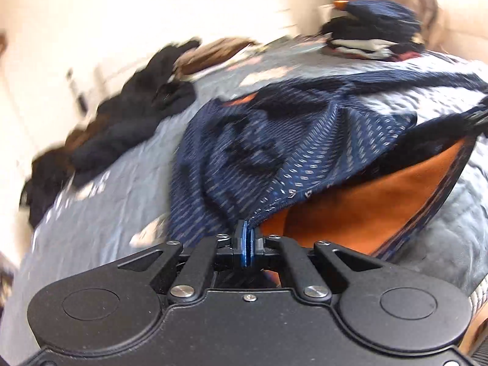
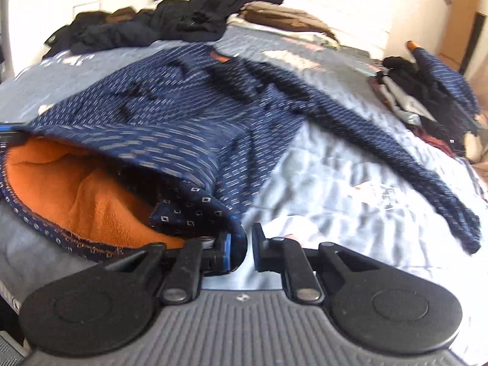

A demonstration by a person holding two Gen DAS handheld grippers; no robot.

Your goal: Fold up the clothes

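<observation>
A grey-blue quilted bed (image 2: 335,167) is stretching out ahead of both sets of jaws. The navy patterned garment (image 2: 183,116) is lying spread on it, its orange-lined hem opening right at the jaws. A heap of dark clothes (image 2: 170,21) is sitting far beyond them, and a folded stack (image 2: 427,91) is lying off to the far right. The left gripper (image 1: 245,241) is clamping the hem tightly. The right gripper (image 2: 248,244) is holding its jaws narrow, the hem draping over one pad with a sliver of gap showing.
</observation>
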